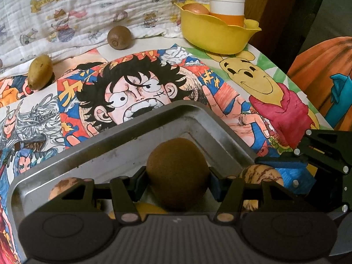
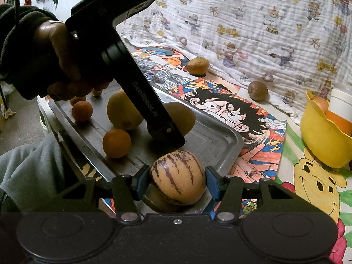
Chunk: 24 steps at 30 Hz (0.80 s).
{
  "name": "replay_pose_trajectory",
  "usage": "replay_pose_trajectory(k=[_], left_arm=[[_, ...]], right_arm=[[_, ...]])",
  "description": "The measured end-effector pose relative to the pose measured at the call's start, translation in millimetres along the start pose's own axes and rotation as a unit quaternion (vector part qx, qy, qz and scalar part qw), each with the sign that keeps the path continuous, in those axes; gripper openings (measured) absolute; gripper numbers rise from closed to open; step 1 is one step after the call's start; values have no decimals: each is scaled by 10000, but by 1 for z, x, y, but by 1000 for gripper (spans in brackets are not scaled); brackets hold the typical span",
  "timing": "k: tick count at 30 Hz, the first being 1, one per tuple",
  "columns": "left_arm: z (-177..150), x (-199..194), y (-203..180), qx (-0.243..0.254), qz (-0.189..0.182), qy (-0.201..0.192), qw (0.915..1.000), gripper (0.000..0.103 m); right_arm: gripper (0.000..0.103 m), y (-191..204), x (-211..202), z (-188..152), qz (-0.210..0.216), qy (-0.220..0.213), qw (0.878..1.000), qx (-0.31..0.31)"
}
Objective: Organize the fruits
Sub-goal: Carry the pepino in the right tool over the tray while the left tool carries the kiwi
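Note:
My left gripper [image 1: 177,181] is shut on a brown kiwi [image 1: 177,171] over the metal tray [image 1: 123,151]. In the right wrist view the left gripper [image 2: 165,135] stands in the tray [image 2: 215,140] with that kiwi [image 2: 184,116] between its fingers. My right gripper [image 2: 177,181] is shut on a striped pepino melon [image 2: 177,177] at the tray's near edge; it shows in the left view [image 1: 261,172]. Two small oranges [image 2: 116,139] and a yellow-green fruit [image 2: 123,112] lie in the tray. Another kiwi [image 1: 119,37] and a yellowish fruit [image 1: 40,71] lie on the table beyond.
A yellow bowl [image 1: 211,33] with an egg-like item and a white-and-orange cup [image 1: 226,6] stands at the far right. Cartoon drawings cover the table [image 1: 140,88]. A printed cloth [image 1: 88,11] hangs behind. The person's hand [image 2: 59,59] holds the left gripper's handle.

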<state>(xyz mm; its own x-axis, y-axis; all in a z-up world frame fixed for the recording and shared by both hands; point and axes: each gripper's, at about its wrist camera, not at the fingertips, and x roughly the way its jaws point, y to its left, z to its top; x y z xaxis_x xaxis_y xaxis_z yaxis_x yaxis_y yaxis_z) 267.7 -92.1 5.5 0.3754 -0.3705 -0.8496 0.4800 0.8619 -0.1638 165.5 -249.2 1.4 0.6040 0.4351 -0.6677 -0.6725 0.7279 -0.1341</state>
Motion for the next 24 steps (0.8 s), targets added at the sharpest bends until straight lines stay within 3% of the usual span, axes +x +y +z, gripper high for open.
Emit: replay_pose_trajectory(k=[24], left_arm=[[0, -4, -2, -23, -7, 87, 10000, 62]], right_arm=[[56, 1, -2, -1, -1, -44, 10000, -42]])
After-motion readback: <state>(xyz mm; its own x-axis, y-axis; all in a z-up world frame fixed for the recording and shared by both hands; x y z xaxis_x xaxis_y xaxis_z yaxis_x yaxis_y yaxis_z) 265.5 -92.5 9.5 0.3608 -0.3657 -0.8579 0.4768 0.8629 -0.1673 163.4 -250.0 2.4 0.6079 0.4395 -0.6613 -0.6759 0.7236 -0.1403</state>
